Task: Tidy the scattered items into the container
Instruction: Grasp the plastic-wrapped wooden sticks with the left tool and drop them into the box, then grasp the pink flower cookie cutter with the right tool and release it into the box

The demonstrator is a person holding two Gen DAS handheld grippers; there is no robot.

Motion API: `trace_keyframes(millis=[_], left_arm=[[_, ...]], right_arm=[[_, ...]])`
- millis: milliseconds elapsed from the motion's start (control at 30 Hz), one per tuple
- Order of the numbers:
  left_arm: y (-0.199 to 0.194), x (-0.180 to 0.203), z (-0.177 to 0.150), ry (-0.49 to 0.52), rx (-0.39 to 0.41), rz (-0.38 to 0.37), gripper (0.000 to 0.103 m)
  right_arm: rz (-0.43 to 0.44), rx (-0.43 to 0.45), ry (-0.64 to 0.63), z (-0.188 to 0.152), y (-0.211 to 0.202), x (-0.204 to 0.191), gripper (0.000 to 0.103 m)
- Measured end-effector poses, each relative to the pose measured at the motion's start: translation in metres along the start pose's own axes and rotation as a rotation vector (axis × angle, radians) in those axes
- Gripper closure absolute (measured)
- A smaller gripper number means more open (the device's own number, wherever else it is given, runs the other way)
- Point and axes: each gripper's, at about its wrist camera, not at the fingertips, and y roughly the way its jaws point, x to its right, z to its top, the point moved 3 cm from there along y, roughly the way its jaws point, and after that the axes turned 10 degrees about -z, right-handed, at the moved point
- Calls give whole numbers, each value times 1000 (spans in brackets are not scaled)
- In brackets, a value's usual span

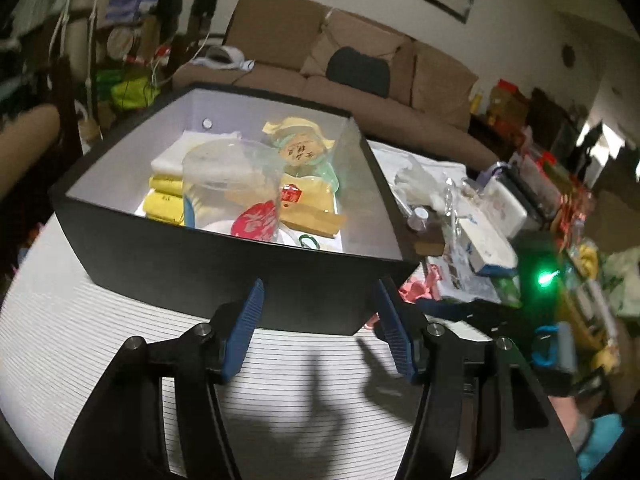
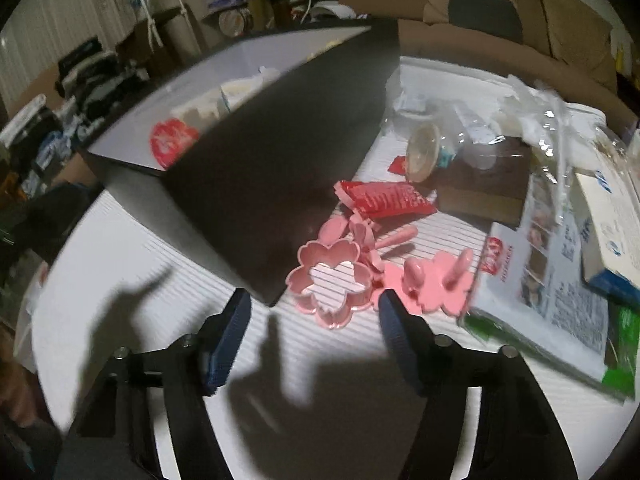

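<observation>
A black box (image 1: 224, 276) with a pale inside stands on the white striped table; it holds a clear plastic cup (image 1: 228, 172), yellow packets (image 1: 164, 196) and a red flowered item (image 1: 256, 220). My left gripper (image 1: 318, 320) is open and empty, just in front of the box's near wall. In the right wrist view the box (image 2: 272, 184) is on the left. Pink flower-shaped cutters (image 2: 332, 284) and a pink flower plate (image 2: 432, 284) lie beside its corner, with a red packet (image 2: 384, 198) behind. My right gripper (image 2: 314, 332) is open and empty, just short of the cutters.
Right of the box lies clutter: a printed leaflet (image 2: 560, 280), white cartons (image 1: 484, 240), clear plastic wrap (image 2: 532, 120), a small upturned cup (image 2: 422, 152) and a brown board (image 2: 488, 184). A brown sofa (image 1: 360, 64) stands behind the table.
</observation>
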Motion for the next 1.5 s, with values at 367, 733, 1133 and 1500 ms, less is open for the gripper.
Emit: trace_keyframes(millis=[367,733,1133,1500], left_arm=[[1,4,6,-36,-7,-73,48],[7,8,7,-45,-28,-85,48],[11,10,10,-30,-16,-62,48],[-8,8,41,-12,100,-107,47]], right_arm=[[43,-11,-180,4,15,10,45],[139,-53,-335,9,18,3,54],[150,20,-156,5,-50,30,53],[176,144,-212,108,-94,-23,53]])
